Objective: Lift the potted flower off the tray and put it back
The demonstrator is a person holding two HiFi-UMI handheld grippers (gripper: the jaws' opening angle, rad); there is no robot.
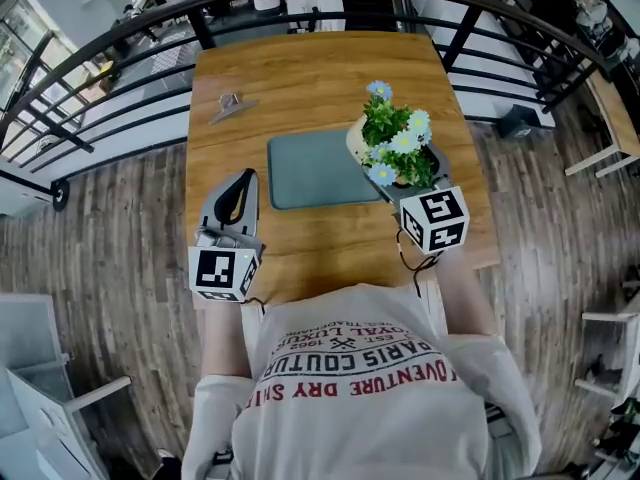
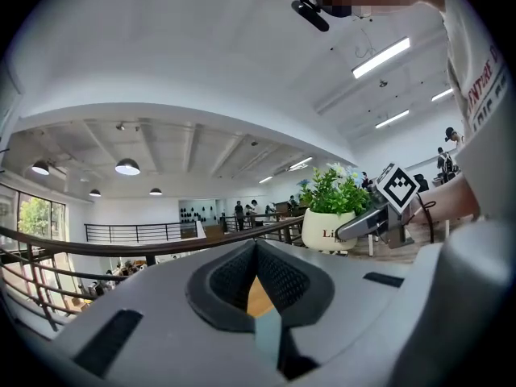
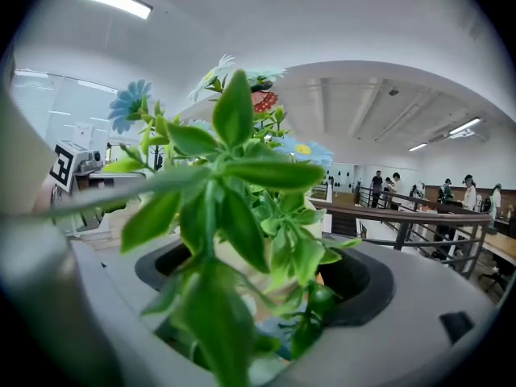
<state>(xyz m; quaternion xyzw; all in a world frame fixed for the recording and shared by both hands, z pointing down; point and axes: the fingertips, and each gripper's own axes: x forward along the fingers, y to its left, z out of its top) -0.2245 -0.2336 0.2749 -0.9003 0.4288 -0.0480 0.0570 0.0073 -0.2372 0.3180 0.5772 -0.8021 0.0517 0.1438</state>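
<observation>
Wooden table (image 1: pixel 310 68) fills the middle of the head view, plank floor (image 1: pixel 110 258) on both sides and a black railing (image 1: pixel 120 30) curving across the top. Dead centre lies the grey-green tray (image 1: pixel 305 173). Over at its right edge is the potted flower (image 1: pixel 397 140), and the right gripper (image 1: pixel 400 186) has it, reaching in from the lower right with its jaws clamped on the white pot. From its own camera, leaves and blue blooms (image 3: pixel 234 176) crowd the frame, the pot sitting between the pads. Whether the pot's base is touching the tray or clear of it, I can't tell. Lower left now: the left gripper (image 1: pixel 240 180) hovers over bare wood just beside the tray, its jaws brought together at the tips (image 2: pixel 256 244) with nothing between them. A small metal clip (image 1: pixel 228 105) lies at the table's upper left, well apart from the tray.
</observation>
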